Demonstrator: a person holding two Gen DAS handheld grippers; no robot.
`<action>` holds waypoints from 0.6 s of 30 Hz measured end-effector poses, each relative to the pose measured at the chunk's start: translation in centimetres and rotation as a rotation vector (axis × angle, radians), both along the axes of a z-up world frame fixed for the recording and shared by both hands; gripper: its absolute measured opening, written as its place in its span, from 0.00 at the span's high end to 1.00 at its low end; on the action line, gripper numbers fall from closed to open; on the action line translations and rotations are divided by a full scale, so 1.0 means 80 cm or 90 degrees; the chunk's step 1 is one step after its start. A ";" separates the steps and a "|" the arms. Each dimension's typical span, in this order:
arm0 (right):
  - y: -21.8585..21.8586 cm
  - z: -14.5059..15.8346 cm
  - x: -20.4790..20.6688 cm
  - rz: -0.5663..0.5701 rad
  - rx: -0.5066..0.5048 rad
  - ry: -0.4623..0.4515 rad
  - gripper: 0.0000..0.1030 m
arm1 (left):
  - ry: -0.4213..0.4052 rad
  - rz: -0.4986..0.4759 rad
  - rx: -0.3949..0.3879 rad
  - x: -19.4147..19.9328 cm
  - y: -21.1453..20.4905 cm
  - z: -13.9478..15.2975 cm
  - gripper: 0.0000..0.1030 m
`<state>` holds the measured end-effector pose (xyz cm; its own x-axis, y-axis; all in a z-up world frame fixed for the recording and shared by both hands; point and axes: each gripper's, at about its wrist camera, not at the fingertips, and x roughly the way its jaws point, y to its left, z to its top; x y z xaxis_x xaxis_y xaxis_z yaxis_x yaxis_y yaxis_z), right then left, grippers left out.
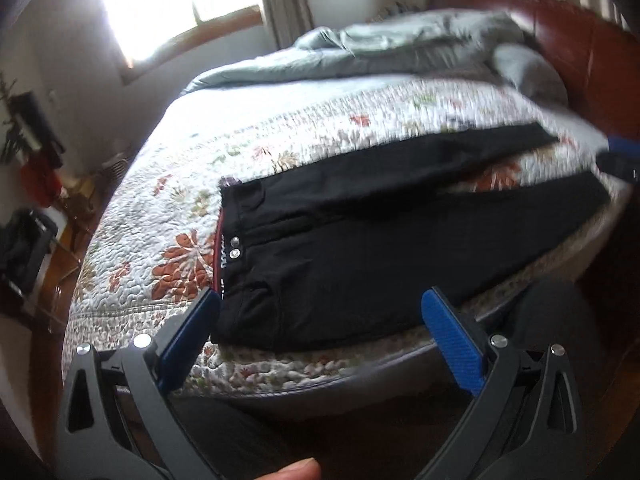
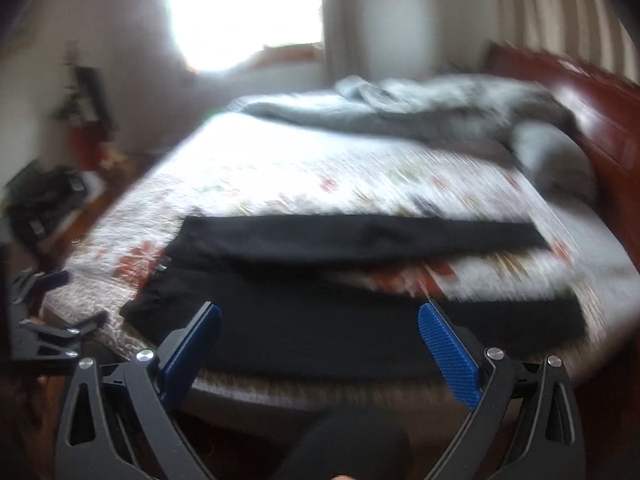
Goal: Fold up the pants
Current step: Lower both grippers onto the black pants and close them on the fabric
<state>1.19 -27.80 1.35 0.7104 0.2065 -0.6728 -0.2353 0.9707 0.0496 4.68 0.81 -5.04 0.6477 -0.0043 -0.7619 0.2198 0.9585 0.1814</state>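
Black pants (image 1: 360,240) lie flat on the floral quilt near the bed's front edge. The waistband (image 1: 228,248), with two metal buttons, is at the left and both legs spread apart toward the right. My left gripper (image 1: 320,296) is open, hovering just in front of the waist and hip area with nothing between its blue pads. In the right wrist view the pants (image 2: 360,240) look blurred, and my right gripper (image 2: 320,308) hangs open over the near leg, holding nothing. Each gripper appears at the other view's edge: the right gripper (image 1: 616,160) and the left gripper (image 2: 76,300).
A crumpled grey duvet (image 1: 400,44) and pillow (image 1: 528,72) fill the far side of the bed, by a red-brown headboard (image 1: 580,40). A bright window (image 1: 172,0) is behind. A dark bag (image 1: 24,248) and plant (image 1: 16,128) stand on the floor at left. A person's fingertip (image 1: 296,472) shows.
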 end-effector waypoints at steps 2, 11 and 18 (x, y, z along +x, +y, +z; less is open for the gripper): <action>0.008 -0.020 0.039 0.049 -0.052 0.031 0.04 | 0.025 -0.021 0.011 0.021 0.017 -0.015 0.03; 0.021 -0.048 0.227 0.219 -0.146 0.128 0.04 | 0.164 -0.047 -0.125 0.213 0.141 -0.053 0.03; 0.024 -0.092 0.378 0.308 -0.086 0.298 0.04 | 0.210 0.044 -0.271 0.396 0.249 -0.096 0.03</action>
